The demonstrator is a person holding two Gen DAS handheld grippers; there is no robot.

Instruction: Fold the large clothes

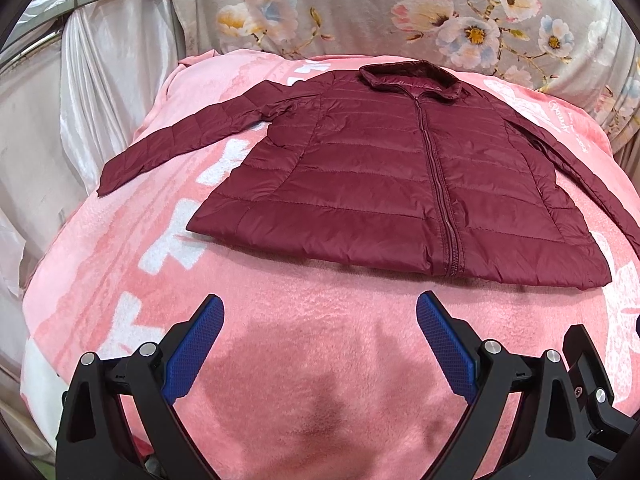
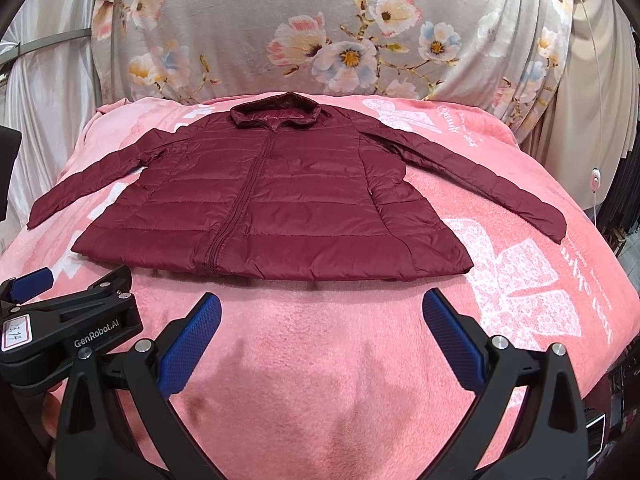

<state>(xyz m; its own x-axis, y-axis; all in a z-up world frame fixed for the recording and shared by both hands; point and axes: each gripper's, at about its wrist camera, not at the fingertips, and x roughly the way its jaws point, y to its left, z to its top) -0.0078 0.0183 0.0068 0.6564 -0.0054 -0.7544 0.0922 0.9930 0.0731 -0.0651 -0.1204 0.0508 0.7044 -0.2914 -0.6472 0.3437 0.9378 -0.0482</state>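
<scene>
A maroon quilted puffer jacket (image 1: 400, 176) (image 2: 276, 200) lies flat and zipped on a pink blanket, collar at the far end and both sleeves spread outward. Its left sleeve (image 1: 176, 140) (image 2: 88, 184) reaches toward the blanket's left edge, and its right sleeve (image 2: 488, 184) angles down to the right. My left gripper (image 1: 320, 312) hovers open over bare blanket just short of the hem, with nothing between its blue pads. My right gripper (image 2: 322, 312) is also open and empty, a little before the hem. The left gripper's body (image 2: 68, 320) shows at the lower left of the right wrist view.
The pink blanket (image 1: 304, 360) (image 2: 320, 380) with white lettering covers a bed. A grey floral cushion or headboard cover (image 1: 360, 4) (image 2: 320, 32) stands behind the collar. Pale curtains (image 1: 100, 80) hang at left, and a white cord with a switch (image 2: 596, 178) hangs at right.
</scene>
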